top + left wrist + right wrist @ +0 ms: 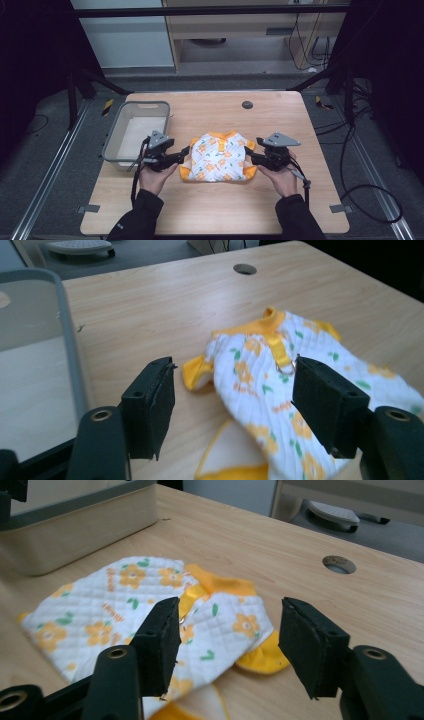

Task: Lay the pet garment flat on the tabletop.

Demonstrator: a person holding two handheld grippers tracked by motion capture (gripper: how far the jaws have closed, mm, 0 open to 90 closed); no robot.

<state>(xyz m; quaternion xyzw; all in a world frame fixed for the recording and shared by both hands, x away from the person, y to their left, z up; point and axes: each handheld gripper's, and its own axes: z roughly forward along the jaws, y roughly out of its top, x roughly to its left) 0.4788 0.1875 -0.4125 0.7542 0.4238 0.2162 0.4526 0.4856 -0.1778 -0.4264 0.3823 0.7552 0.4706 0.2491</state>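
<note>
A small white quilted garment [218, 158] with orange flowers and yellow trim lies folded at the middle of the wooden table [220, 112]. My left gripper [184, 156] sits at its left edge, jaws open around the yellow sleeve cuff [196, 374]. My right gripper [248, 157] is at the garment's right edge, also open, straddling the cloth [150, 605] near the yellow collar and cuff. Neither gripper holds the cloth. The garment [280, 375] fills the space between the left gripper's jaws [232, 407].
A grey plastic bin [134, 131] stands at the table's left, just behind my left hand; its wall [75, 527] is seen across the garment. A round cable hole [247, 104] marks the far middle of the table. Dark frame posts flank the table.
</note>
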